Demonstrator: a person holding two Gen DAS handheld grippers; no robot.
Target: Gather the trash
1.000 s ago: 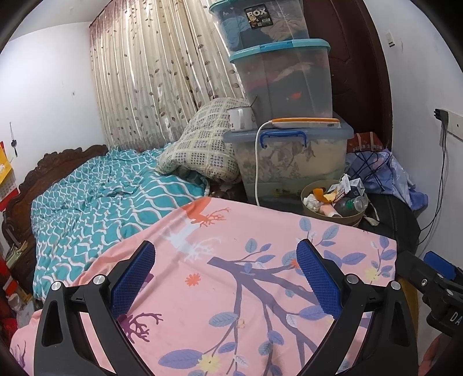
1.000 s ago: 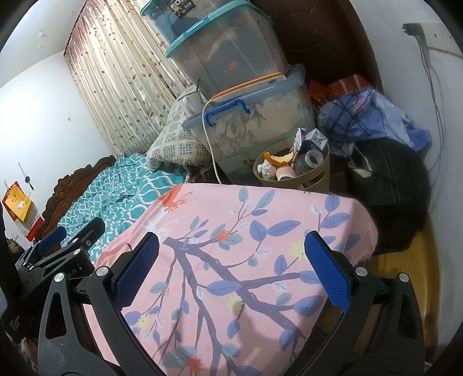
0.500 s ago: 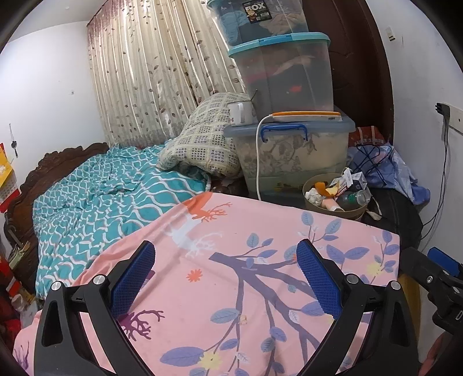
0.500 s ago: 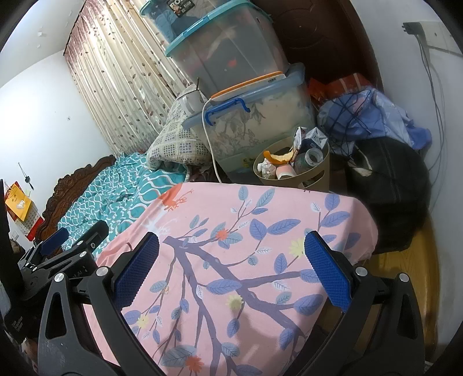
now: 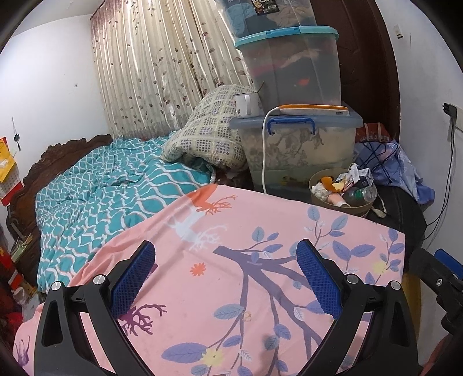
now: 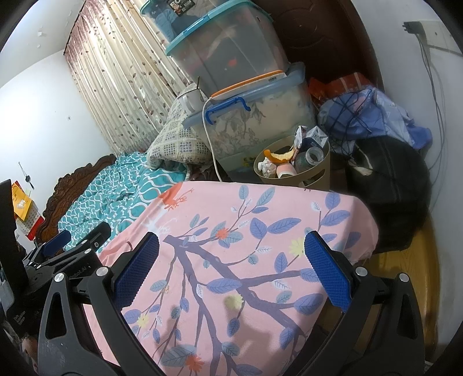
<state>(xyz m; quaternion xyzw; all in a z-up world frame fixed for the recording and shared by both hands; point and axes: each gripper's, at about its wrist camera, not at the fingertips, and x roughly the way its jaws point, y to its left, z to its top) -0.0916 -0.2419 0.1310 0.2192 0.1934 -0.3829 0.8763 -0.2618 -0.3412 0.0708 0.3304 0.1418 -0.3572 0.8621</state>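
Both tools, left (image 5: 225, 273) and right (image 6: 231, 264), are hanging wide open, gripping nothing, over the pink sheet (image 5: 231, 248). Full bin (image 6: 292, 166) is sitting ahead, slightly right. Probably approaching; next means reaching forward.

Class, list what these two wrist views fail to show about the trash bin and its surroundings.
- Trash bin, left wrist view: its base is hidden behind the pink sheet.
- Carton print, right wrist view: too small to read.
- Top storage box, both views: cut off by the upper edge.
- Floor under the bin: hidden in both views.
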